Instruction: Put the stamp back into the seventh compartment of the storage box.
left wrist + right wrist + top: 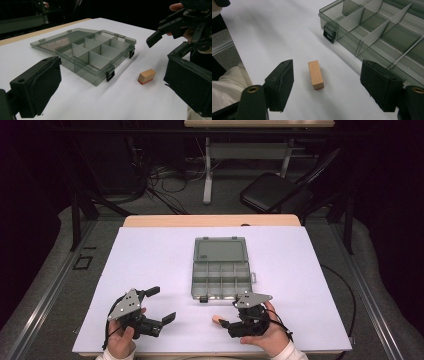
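Observation:
A small wooden block (315,74) with a red underside lies on the white table top (150,255), just in front of the near left corner of an open grey compartment box (220,267). My right gripper (331,83) is open, and the block lies between its jaws, touching neither. The block (216,320) sits at the tip of my right gripper (230,312) in the high view. My left gripper (161,304) is open and holds nothing, left of the block. From my left gripper (112,87) I see the block (147,76) and the box (87,50).
The box's lid (220,249) lies flat on its far side; two black latches (329,33) face me. Its compartments look bare. Beyond the table stand a black chair (275,192) and a desk frame (207,170), with cables on the floor.

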